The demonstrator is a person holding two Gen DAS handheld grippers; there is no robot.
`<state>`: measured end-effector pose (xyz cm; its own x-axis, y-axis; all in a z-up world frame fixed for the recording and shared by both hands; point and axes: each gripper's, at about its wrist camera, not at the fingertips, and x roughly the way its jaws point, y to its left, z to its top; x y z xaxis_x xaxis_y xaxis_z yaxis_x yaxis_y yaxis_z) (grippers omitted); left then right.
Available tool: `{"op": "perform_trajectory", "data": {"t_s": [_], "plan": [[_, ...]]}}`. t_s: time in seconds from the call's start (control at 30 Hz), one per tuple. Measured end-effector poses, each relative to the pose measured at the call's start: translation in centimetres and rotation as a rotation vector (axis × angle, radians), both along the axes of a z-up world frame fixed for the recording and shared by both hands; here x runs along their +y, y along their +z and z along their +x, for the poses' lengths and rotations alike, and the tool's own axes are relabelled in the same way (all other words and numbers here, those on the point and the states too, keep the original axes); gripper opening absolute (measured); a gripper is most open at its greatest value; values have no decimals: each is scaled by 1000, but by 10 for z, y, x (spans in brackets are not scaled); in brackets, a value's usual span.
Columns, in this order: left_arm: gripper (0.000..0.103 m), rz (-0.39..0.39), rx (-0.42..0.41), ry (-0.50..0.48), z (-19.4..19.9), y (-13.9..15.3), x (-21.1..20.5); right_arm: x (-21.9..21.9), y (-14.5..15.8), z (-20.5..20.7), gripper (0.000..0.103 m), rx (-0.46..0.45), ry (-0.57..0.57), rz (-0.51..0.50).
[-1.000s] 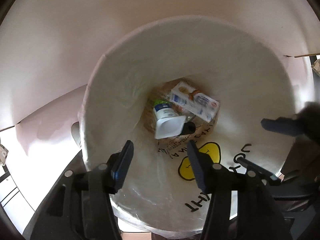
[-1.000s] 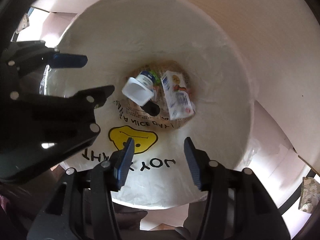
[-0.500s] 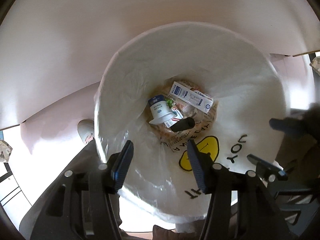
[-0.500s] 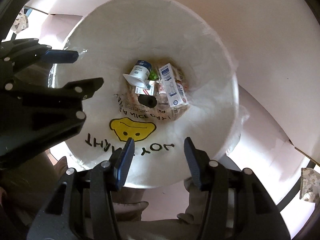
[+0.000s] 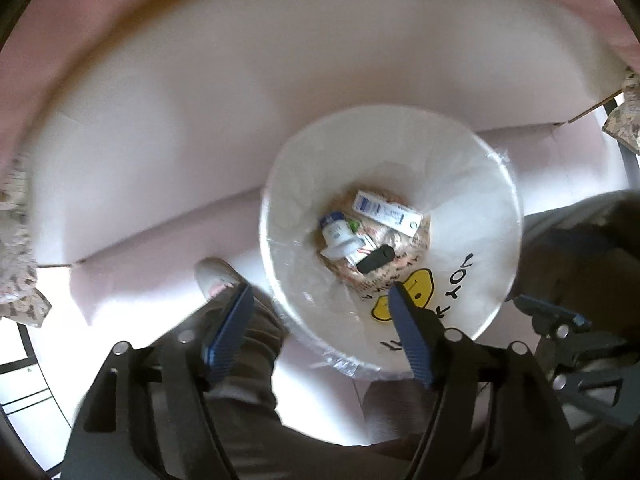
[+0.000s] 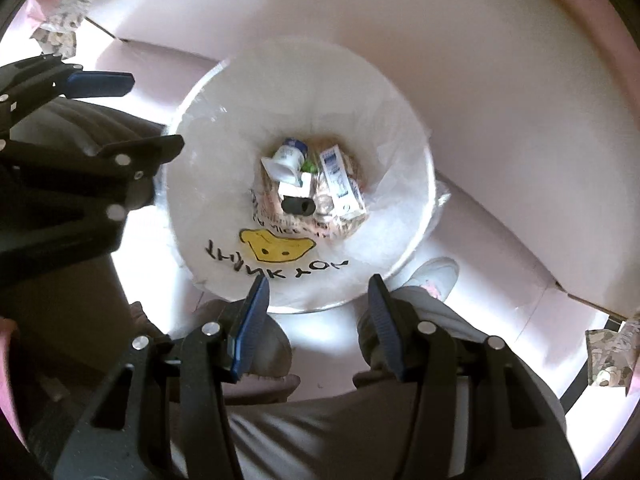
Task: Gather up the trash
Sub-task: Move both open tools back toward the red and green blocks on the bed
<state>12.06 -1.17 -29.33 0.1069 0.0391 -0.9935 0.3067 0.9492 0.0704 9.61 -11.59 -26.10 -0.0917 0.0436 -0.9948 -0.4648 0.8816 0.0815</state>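
A white trash bin lined with a plastic bag with a yellow smiley print (image 5: 472,216) (image 6: 384,128) stands on the floor below both grippers. At its bottom lie a white yogurt cup (image 5: 338,236) (image 6: 286,160), a white-and-blue carton (image 5: 386,212) (image 6: 340,178) and a black cylinder (image 5: 376,259) (image 6: 298,205). My left gripper (image 5: 320,320) is open and empty, high above the bin's near rim. My right gripper (image 6: 318,312) is open and empty, also above the near rim. The left gripper also shows at the left of the right wrist view (image 6: 120,112).
The person's legs and white shoes (image 5: 214,276) (image 6: 434,276) stand next to the bin. A pale pink wall or board (image 5: 240,80) curves behind it. Patterned cloth (image 5: 16,264) hangs at the view edges. The right gripper shows at the right edge of the left wrist view (image 5: 560,320).
Both grippers have risen up and back from the bin, which looks smaller now. The trash lies settled at the bottom. Both grippers stay open.
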Motion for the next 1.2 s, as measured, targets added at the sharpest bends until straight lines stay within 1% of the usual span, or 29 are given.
{"op": "perform_trajectory", "data": {"t_s": [0.07, 0.1, 0.17, 0.2, 0.37, 0.47, 0.5, 0.53, 0.57, 0.63, 0.73, 0.9, 1.07, 1.2], "plan": [[78, -4, -44, 7, -4, 21, 6, -2, 19, -1, 53, -35, 1, 9], [78, -11, -59, 11, -4, 29, 8, -2, 25, -2, 56, -50, 2, 15], [79, -22, -111, 22, -5, 52, 14, -2, 44, -4, 65, -99, 4, 27], [79, -23, -134, 22, -5, 63, 16, -2, 54, -4, 66, -124, 7, 30], [83, -29, -265, 9, 1, 123, 22, -5, 112, 0, 68, -236, 18, 72], [86, -53, -348, 2, 10, 164, 25, -8, 148, 5, 69, -294, 26, 97], [88, -58, -367, 1, 14, 174, 25, -10, 159, 6, 70, -308, 28, 104], [89, -60, -387, -4, 19, 184, 26, -11, 172, 10, 74, -331, 30, 115], [90, -59, -398, -8, 23, 189, 25, -12, 180, 12, 76, -349, 30, 119], [90, -42, -434, -16, 35, 206, 27, -13, 197, 18, 76, -388, 34, 120], [91, -33, -467, -24, 54, 226, 30, -19, 220, 31, 76, -440, 42, 117], [92, -50, -484, -42, 92, 248, 34, -26, 254, 63, 76, -491, 33, 146], [92, -14, -522, -79, 139, 262, 30, -32, 271, 105, 76, -531, 22, 171], [92, -18, -524, -117, 180, 264, 33, -30, 280, 151, 76, -554, 33, 198]]}}
